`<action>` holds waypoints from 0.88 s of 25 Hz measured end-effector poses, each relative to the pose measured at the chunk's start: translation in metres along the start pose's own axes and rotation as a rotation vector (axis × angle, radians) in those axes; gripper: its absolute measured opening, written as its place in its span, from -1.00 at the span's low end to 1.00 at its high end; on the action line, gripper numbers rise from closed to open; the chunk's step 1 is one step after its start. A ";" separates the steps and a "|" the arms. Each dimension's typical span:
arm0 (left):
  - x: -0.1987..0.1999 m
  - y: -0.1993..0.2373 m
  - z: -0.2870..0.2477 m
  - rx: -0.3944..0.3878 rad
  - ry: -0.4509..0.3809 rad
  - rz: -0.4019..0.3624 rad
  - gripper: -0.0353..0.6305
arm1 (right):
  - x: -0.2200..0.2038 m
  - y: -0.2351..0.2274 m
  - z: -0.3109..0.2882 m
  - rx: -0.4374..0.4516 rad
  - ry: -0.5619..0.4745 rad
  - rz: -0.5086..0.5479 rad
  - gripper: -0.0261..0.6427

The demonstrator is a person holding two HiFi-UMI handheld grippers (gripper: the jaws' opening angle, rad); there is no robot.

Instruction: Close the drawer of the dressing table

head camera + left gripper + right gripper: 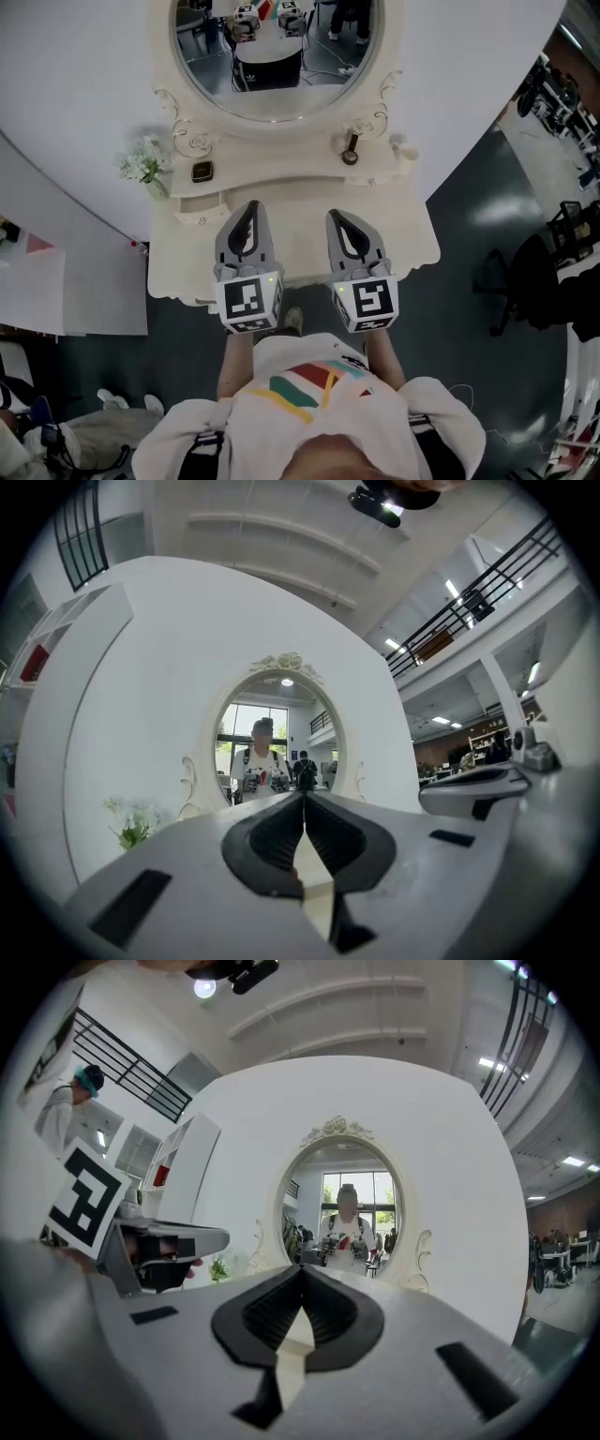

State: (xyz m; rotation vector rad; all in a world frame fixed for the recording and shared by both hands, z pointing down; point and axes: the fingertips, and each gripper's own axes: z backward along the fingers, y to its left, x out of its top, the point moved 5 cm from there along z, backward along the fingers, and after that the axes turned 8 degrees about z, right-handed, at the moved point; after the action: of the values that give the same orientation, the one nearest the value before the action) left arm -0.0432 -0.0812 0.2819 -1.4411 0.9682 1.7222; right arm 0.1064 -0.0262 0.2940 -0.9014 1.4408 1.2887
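Note:
The cream dressing table [412, 234] stands against a white wall with its oval mirror [277, 66] above. Both grippers hover side by side over the tabletop, pointing level at the mirror. My left gripper [251, 208] is shut with nothing in it, and its jaw tips [304, 797] meet. My right gripper [336, 217] is shut and empty too, its tips [302, 1267] touching. The table's front edge runs under the marker cubes and the person's body, so no drawer front shows. The mirror [277, 733] [347, 1213] reflects the person with both grippers.
A vase of white flowers [145, 164] and a small dark square object [202, 172] stand at the table's back left. A dark bottle [351, 150] stands at the back right. A black office chair [506, 272] is on the floor to the right, a white panel [37, 281] to the left.

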 end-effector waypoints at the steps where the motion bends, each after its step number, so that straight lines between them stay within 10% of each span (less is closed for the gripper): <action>1: 0.000 0.005 -0.011 -0.003 -0.002 -0.003 -0.87 | 0.001 -0.003 -0.011 -0.008 -0.008 -0.003 -0.92; 22: 0.003 0.056 -0.128 0.047 -0.049 0.011 -0.87 | -0.009 -0.037 -0.136 0.017 -0.021 -0.014 -0.92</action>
State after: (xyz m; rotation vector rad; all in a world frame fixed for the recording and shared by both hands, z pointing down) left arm -0.0311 -0.2199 0.2714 -1.3597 0.9851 1.7237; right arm 0.1196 -0.1666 0.2889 -0.8829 1.4245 1.2700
